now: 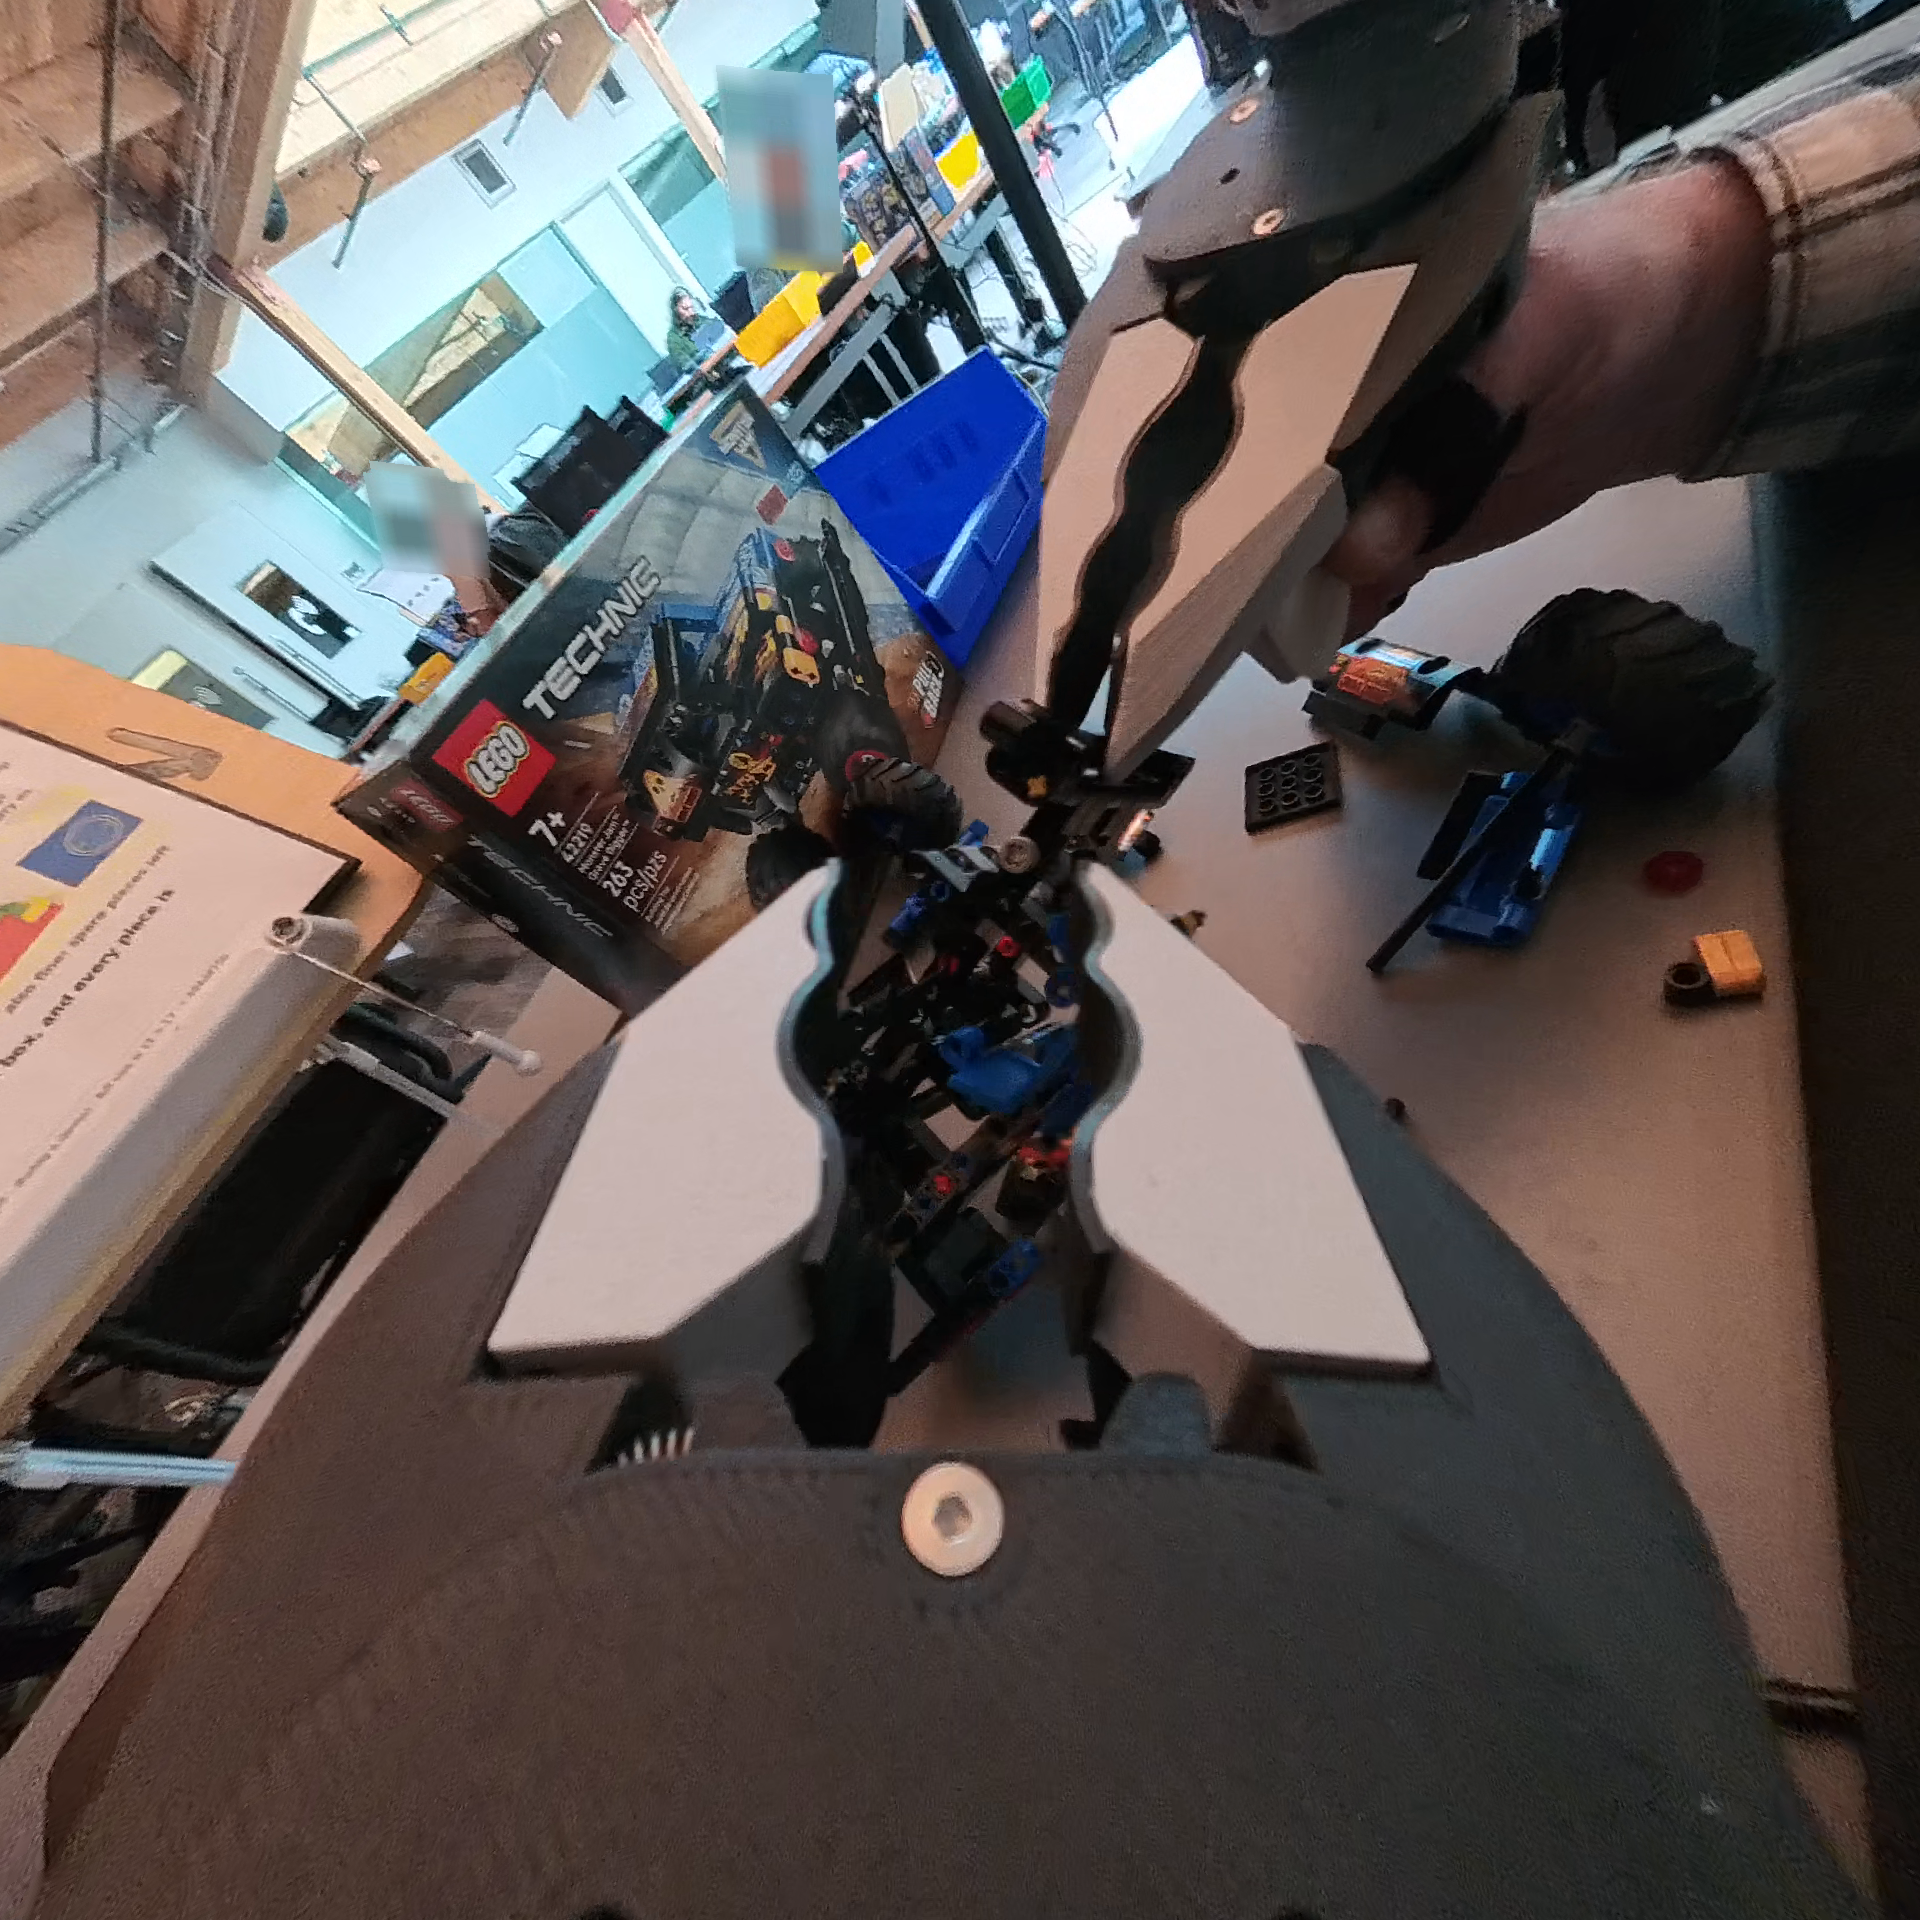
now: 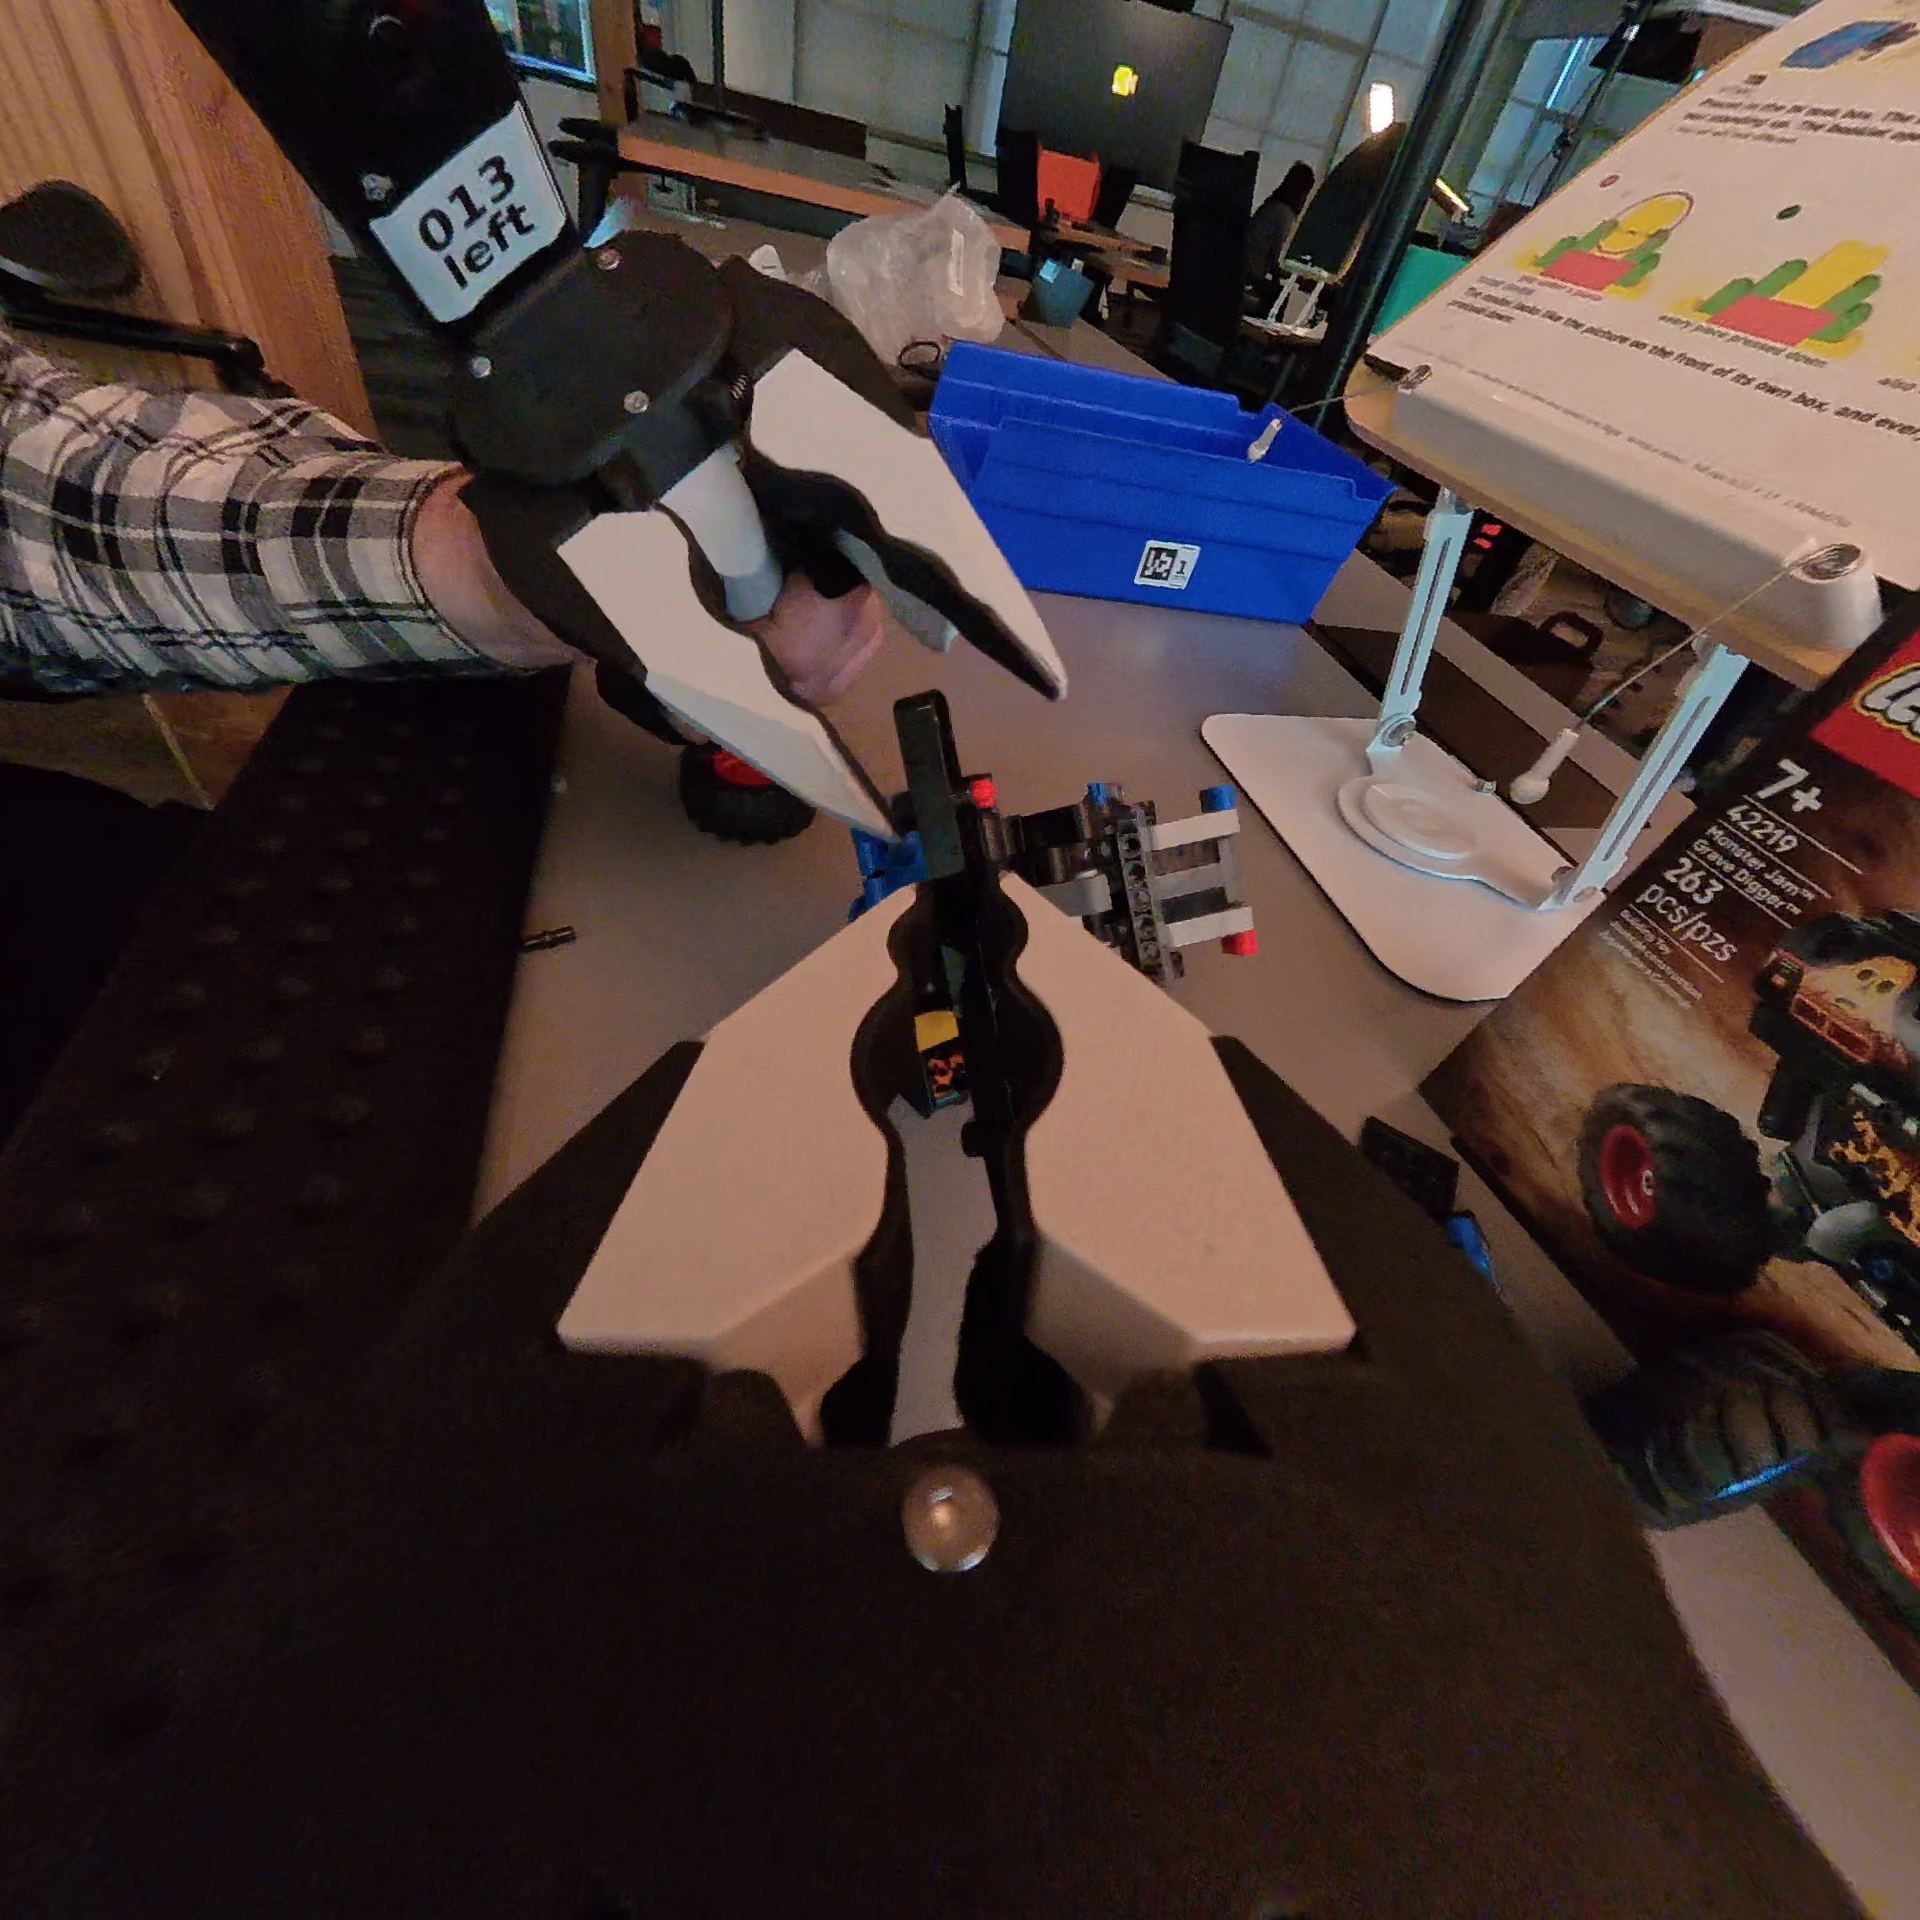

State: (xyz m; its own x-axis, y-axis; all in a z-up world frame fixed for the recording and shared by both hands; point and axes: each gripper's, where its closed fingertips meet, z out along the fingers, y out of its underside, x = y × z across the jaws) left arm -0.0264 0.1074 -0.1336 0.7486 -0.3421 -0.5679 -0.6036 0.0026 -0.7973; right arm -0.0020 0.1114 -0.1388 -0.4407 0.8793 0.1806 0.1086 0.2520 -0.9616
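Closest in, the left gripper [image 1: 956, 904] was spread apart around a black-and-blue brick-built chassis [image 1: 966, 1091]. Seen from the opposite side, only its lower fingertip touched the chassis's blue end, and nothing sat clamped between its fingers. Just beyond its tips, the right gripper [image 1: 1081, 727] was clenched on a black beam [image 2: 925, 769] standing upright at the chassis's far end, and appeared to carry the whole assembly clear of the grey tabletop [image 1: 1507, 1143]. A hand [image 1: 1621, 343] in a plaid sleeve worked that tool.

Loose parts lay to the right of the left gripper:
- a fat black tyre [image 1: 1631, 675]
- a small black plate [image 1: 1291, 787]
- a blue sub-assembly [image 1: 1507, 862]
- a red round stud [image 1: 1673, 871]
- an orange brick [image 1: 1725, 961]

Ahead and to its left stood the set's printed box [image 1: 665, 727], with a blue bin [image 1: 956, 488] behind it. An illustrated instruction sheet [image 2: 1662, 312] rested on a white stand [image 2: 1403, 862] to the right of the right gripper. A dark studded mat [image 2: 260, 987] covered the surface to that gripper's left, and a crumpled plastic bag [image 2: 914, 270] lay far ahead.

The room was an open workshop with timber beams overhead. Long benches carried coloured bins, and people sat at distant desks.
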